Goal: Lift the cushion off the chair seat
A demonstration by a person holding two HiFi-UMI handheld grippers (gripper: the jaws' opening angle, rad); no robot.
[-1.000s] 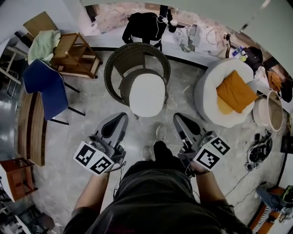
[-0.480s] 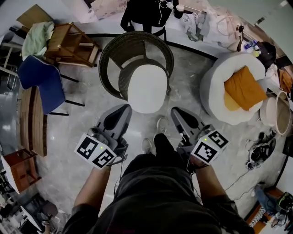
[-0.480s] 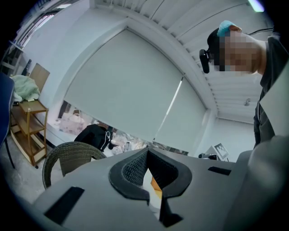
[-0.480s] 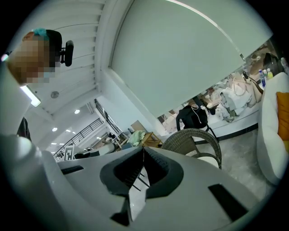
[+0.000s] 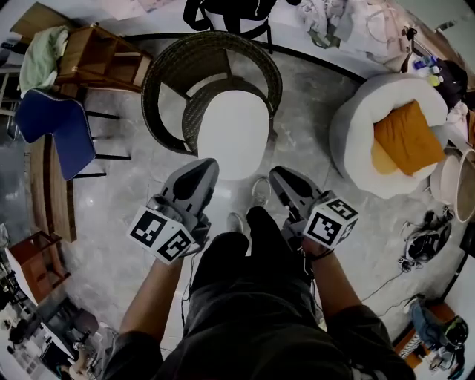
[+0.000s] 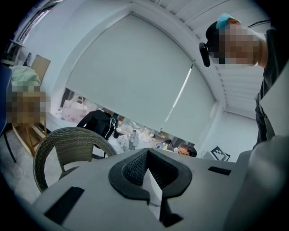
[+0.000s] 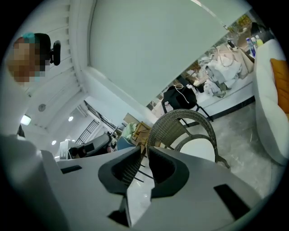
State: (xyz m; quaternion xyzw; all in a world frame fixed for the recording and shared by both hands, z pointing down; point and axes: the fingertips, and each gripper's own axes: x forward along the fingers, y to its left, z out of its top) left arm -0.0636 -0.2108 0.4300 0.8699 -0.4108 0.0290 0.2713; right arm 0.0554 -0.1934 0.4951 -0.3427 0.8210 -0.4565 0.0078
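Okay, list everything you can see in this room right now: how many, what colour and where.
wicker chair: one, dark brown, centre, in front of the person
cushion: one, white, on the wicker chair's seat
round armchair: one, white, right
pillow: one, orange, in the round armchair
folding chair: one, blue, left
wooden chair: one, brown, upper left
cloth: one, pale green, draped on the wooden chair
bag: one, black, behind the wicker chair
left tool: one, grey, jaws together, empty, short of the cushion
right tool: one, grey, jaws together, empty, short of the cushion
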